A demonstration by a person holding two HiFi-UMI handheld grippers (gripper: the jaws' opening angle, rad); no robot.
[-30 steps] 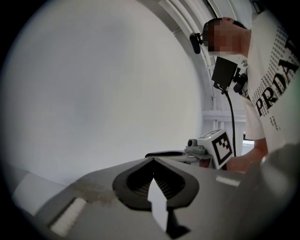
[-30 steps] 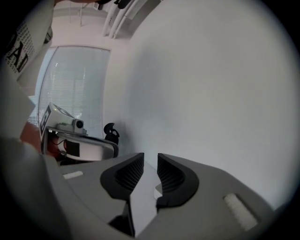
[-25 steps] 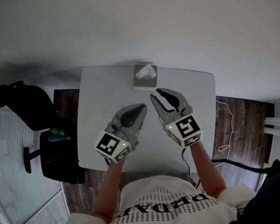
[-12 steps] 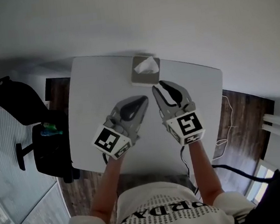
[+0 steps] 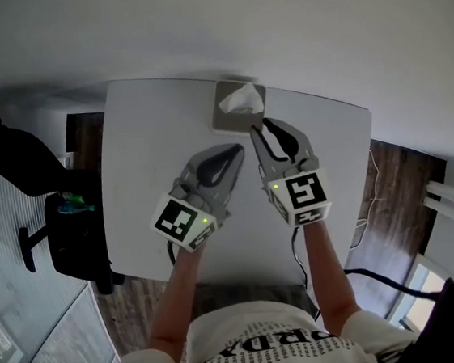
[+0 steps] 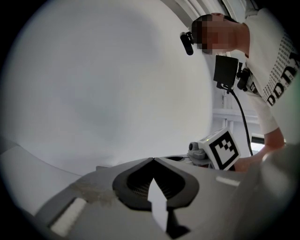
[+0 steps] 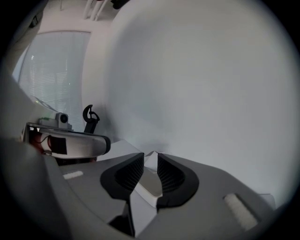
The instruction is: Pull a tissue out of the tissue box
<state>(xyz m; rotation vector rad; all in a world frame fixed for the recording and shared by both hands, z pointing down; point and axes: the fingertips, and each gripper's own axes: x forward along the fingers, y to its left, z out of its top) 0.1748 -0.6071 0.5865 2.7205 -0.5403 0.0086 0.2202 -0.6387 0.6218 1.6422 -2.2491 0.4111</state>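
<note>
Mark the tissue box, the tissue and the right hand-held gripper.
tissue box [image 5: 223,121], head view, grey top beside the opening.
tissue [image 5: 242,99], head view, middle of the white tuft.
right hand-held gripper [image 5: 266,128], head view, midway between its fingertips.

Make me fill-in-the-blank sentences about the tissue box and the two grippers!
A white tissue sticks up out of the ____.
The tissue box stands on a white ____.
Of the left gripper and right gripper, the ____ one has its jaws together.
Missing words: tissue box; table; left.
</note>
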